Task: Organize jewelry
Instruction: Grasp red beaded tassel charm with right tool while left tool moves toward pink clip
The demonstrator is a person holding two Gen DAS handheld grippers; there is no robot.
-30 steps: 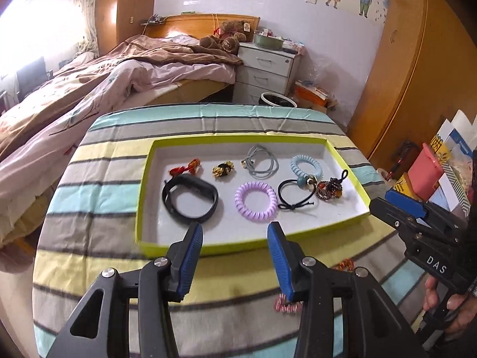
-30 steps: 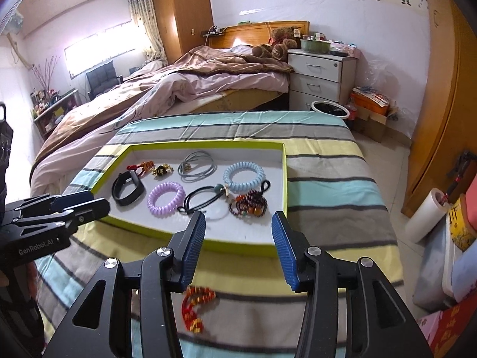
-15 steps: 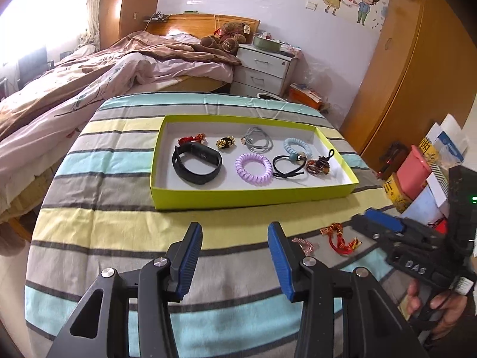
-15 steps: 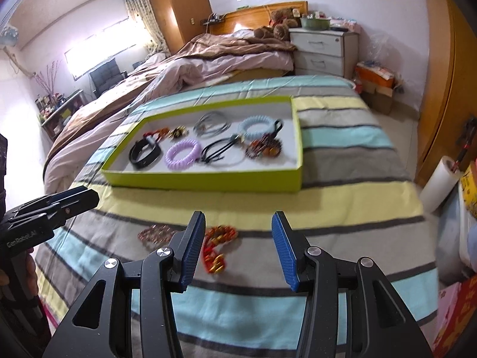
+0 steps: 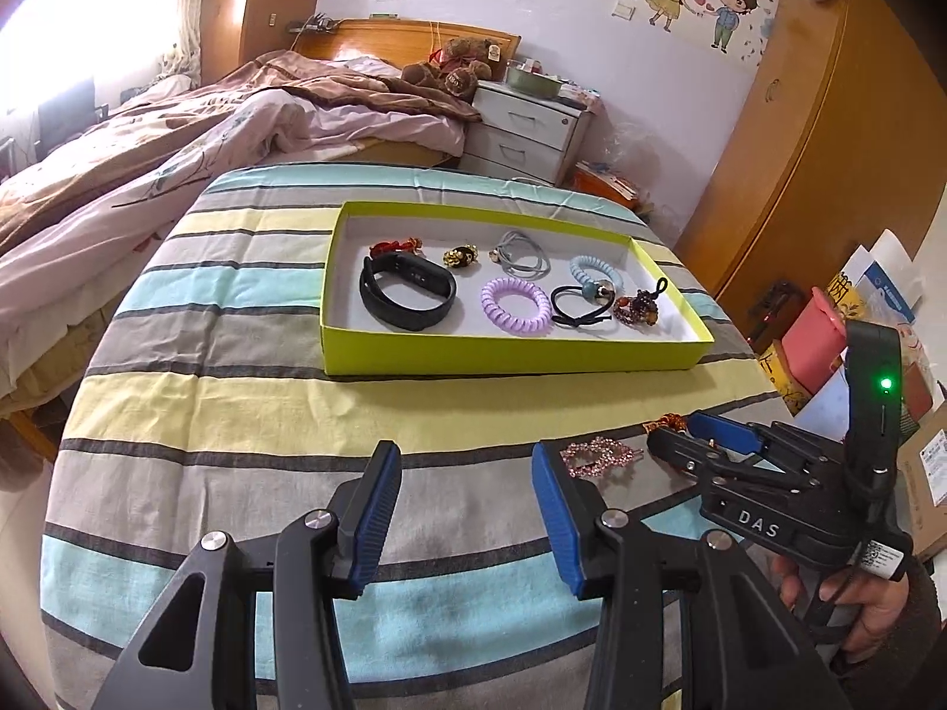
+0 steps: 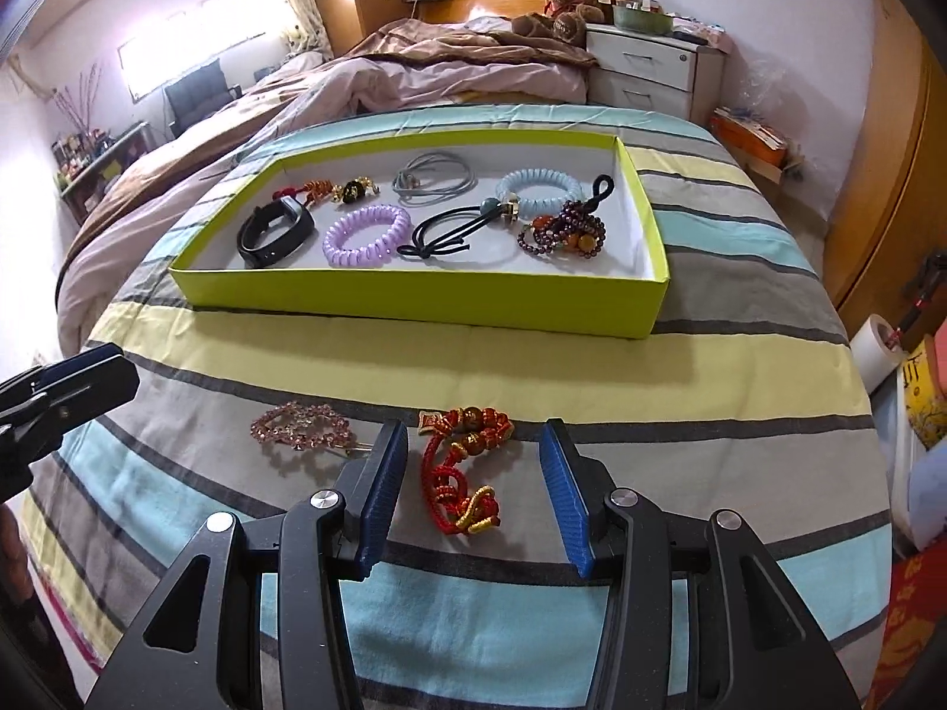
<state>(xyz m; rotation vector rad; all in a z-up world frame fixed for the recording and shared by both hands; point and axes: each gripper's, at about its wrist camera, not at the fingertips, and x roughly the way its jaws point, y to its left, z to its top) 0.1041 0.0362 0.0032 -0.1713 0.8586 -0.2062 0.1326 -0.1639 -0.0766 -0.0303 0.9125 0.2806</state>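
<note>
Lowered, right hand-held gripper (image 6: 473, 473) straddles red knot charm (image 6: 464, 470) (jaws wide, empty), pink clip (image 6: 305, 429) beside.

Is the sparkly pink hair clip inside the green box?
No, the pink hair clip lies on the striped cloth outside the green box.

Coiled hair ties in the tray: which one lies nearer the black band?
The purple coil sits beside the black band; the pale blue coil lies farther right.
</note>
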